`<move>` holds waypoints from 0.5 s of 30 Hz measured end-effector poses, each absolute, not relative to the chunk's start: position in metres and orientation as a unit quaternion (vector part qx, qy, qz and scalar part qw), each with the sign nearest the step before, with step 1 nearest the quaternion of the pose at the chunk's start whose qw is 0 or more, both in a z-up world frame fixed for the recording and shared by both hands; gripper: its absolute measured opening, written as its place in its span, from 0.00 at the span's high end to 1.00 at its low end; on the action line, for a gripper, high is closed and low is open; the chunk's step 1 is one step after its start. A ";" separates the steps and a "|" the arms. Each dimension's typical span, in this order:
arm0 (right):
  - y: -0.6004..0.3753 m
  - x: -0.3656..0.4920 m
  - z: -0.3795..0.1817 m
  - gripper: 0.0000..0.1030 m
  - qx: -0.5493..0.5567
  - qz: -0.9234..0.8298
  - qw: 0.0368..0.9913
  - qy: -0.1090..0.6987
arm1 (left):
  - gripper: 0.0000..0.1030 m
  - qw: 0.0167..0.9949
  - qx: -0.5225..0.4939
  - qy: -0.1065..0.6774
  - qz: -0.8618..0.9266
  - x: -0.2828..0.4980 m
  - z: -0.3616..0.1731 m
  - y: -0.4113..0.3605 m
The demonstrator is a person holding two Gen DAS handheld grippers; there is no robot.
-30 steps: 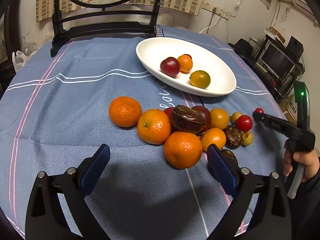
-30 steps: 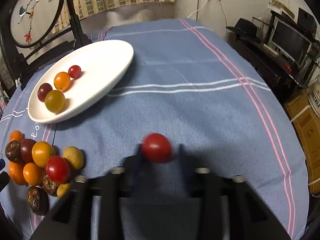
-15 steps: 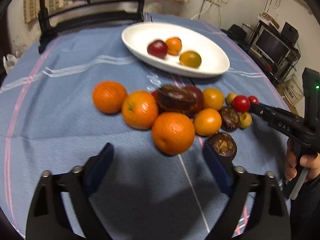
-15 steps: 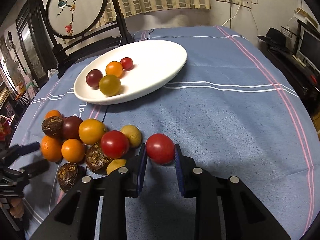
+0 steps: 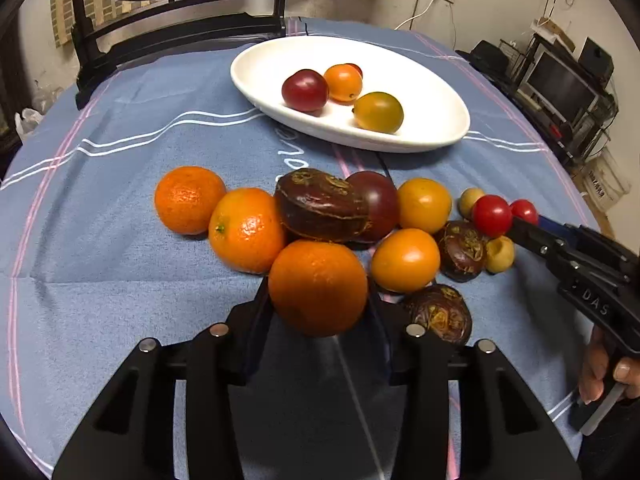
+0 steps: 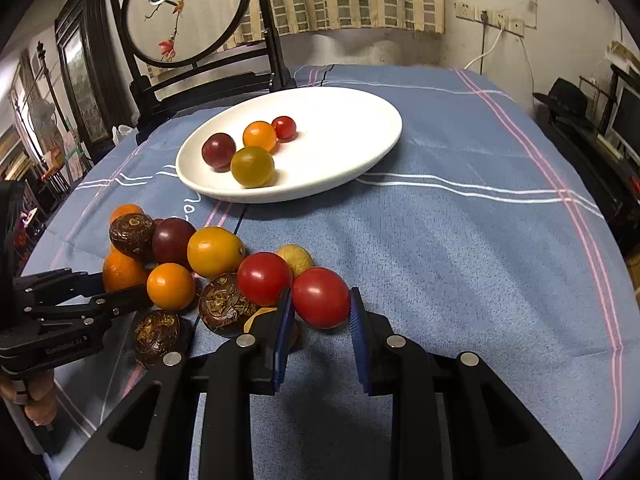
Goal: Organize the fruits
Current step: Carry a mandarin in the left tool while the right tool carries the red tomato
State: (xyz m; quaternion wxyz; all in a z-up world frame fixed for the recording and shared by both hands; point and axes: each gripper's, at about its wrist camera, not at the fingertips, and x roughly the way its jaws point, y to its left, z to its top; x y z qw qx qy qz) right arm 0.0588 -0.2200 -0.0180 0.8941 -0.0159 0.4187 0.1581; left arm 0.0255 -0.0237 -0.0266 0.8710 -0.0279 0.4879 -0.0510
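We are closing the left gripper (image 5: 318,300) on the nearest orange (image 5: 318,288); the jaws are narrowing with the orange between them, and the pads look to be against its sides or very nearly so. We cannot tell whether the fruit is resting on the blue tablecloth (image 5: 100,240) or just clear of it. The right gripper (image 6: 320,320) is pinching a red cherry tomato (image 6: 321,298) between its blue pads, the jaws drawn in tight on it, just beside the pile.

Working outward: the pile is sitting on the cloth near both grippers, well short of the white oval dish (image 5: 432,120). In it we are counting two more oranges (image 5: 246,230), a large brown wrinkled fruit, possibly passion fruit (image 5: 320,204), a dark plum-coloured tomato (image 5: 380,204), two orange-yellow tomatoes (image 5: 424,204), another red cherry tomato (image 5: 491,216), small yellowish fruits and smaller brown ones.

Progress, as we are judging it: early. The dish is holding four small fruits only (dark red, orange, olive-yellow, and a small red one), while most of the fruit is waiting on the cloth. Both held pieces are yet to be carried across.

View differences: the right wrist view is showing all four fruits in the dish (image 6: 360,128) clearly, including the small red one (image 6: 284,127), which the left view is mostly hiding behind the orange one. The left view is showing the three oranges fully; the right view is catching only slivers of them behind the left tool.
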 end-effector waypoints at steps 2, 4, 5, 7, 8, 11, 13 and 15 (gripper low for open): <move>-0.221 0.057 -0.016 0.73 -0.013 0.161 0.896 0.414 | 0.59 0.869 -0.029 0.491 -0.054 0.021 -0.025 -0.023; -0.222 0.056 -0.013 0.73 -0.012 0.162 0.899 0.406 | 0.59 0.869 -0.033 0.490 -0.061 0.013 -0.020 -0.022; -0.222 0.055 -0.011 0.73 -0.011 0.163 0.901 0.401 | 0.59 0.871 -0.033 0.485 -0.063 0.009 -0.017 -0.021; -0.224 0.054 -0.007 0.73 -0.001 0.168 0.904 0.393 | 0.59 0.877 -0.029 0.474 -0.068 0.001 -0.008 -0.019; -0.226 0.053 -0.004 0.73 0.007 0.170 0.906 0.388 | 0.59 0.880 -0.028 0.468 -0.068 -0.001 -0.003 -0.017; -0.229 0.053 0.004 0.73 0.028 0.175 0.907 0.382 | 0.59 0.890 -0.028 0.449 -0.072 -0.004 0.017 -0.012; -0.227 0.055 0.013 0.73 0.034 0.179 0.908 0.377 | 0.59 0.894 -0.027 0.441 -0.075 0.001 0.028 -0.009; -0.222 0.058 0.020 0.73 0.026 0.178 0.911 0.371 | 0.59 0.897 -0.020 0.436 -0.070 0.014 0.037 -0.008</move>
